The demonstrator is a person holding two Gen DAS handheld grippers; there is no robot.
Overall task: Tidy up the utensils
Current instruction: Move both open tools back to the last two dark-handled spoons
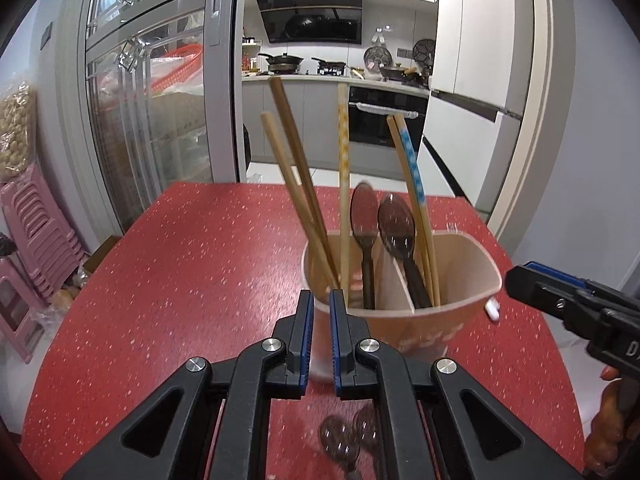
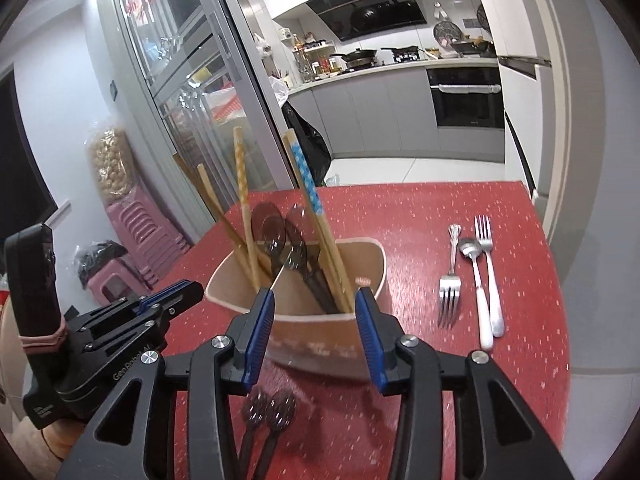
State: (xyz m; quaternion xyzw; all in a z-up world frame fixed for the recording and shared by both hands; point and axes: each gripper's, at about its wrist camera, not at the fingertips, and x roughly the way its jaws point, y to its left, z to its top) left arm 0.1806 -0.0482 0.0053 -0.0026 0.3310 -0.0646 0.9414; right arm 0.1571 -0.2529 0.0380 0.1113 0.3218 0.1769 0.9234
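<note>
1. The left gripper (image 1: 320, 300) has a matte black plastic frame with triangular cut-outs, seen at the lower centre of its own view.
2. Round silver screws (image 1: 274, 345) sit on its linkage arms.
3. Its fingers carry ribbed blue pads (image 1: 308, 320) along the inner faces.
4. The right gripper (image 2: 314, 300) has the same black frame, silver screws and blue pads.
5. At the lower left of the right wrist view, the left gripper's body shows white lettering (image 2: 130, 365) and a pink band (image 2: 42, 340) around its black handle.
</note>
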